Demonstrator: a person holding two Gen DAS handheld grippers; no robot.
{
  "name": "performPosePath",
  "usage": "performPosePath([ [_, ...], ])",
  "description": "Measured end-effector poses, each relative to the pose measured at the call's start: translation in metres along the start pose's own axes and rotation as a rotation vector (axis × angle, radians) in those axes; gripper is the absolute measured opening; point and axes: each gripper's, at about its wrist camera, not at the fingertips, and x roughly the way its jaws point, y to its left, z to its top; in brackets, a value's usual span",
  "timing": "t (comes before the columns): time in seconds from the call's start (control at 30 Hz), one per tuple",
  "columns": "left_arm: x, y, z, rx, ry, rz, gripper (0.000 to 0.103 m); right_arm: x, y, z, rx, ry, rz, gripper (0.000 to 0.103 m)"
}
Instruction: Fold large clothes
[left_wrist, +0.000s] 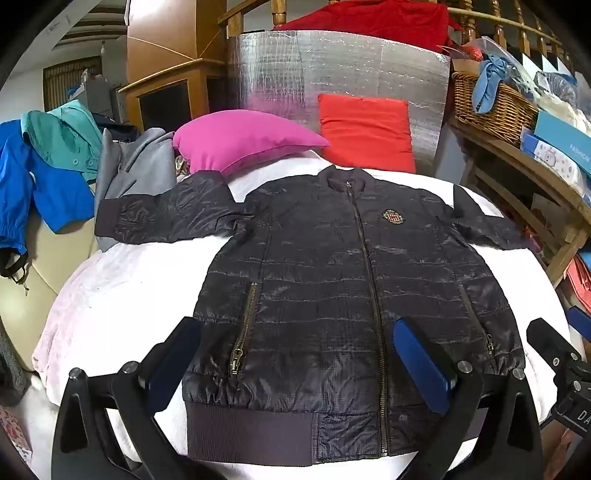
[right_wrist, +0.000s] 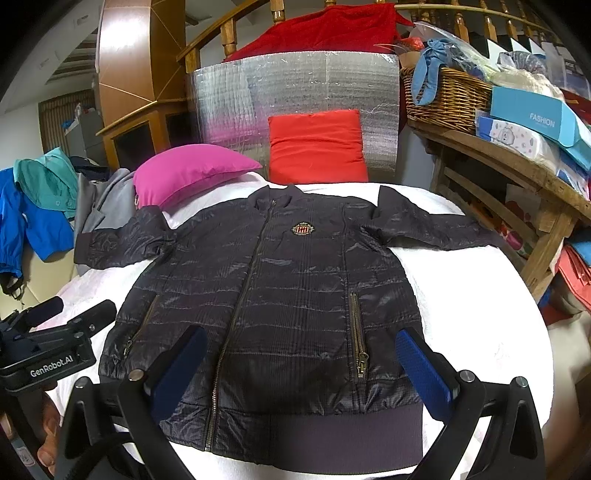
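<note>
A dark quilted zip jacket (left_wrist: 332, 273) lies flat, front up, on a white cover (left_wrist: 122, 291), sleeves spread out to both sides; it also shows in the right wrist view (right_wrist: 280, 295). My left gripper (left_wrist: 295, 354) is open and empty above the jacket's lower left part, near the hem. My right gripper (right_wrist: 301, 365) is open and empty above the lower right part, near the ribbed hem (right_wrist: 347, 439). The right gripper's body shows at the left wrist view's right edge (left_wrist: 561, 365); the left gripper's body shows at the right wrist view's left edge (right_wrist: 51, 347).
A pink pillow (left_wrist: 240, 138) and a red pillow (left_wrist: 367, 133) lie behind the collar, before a silver foil panel (left_wrist: 332, 70). Blue, teal and grey clothes (left_wrist: 55, 173) pile at the left. A wooden shelf with a wicker basket (left_wrist: 491, 101) and boxes stands at the right.
</note>
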Motion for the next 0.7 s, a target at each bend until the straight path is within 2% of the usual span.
performPosePath([
  [0.7,0.0029,-0.0016,-0.0031,0.004,0.011,0.000,0.103,0.0055,-0.0011,-0.0053,0.007,0.027,0.011,0.103],
])
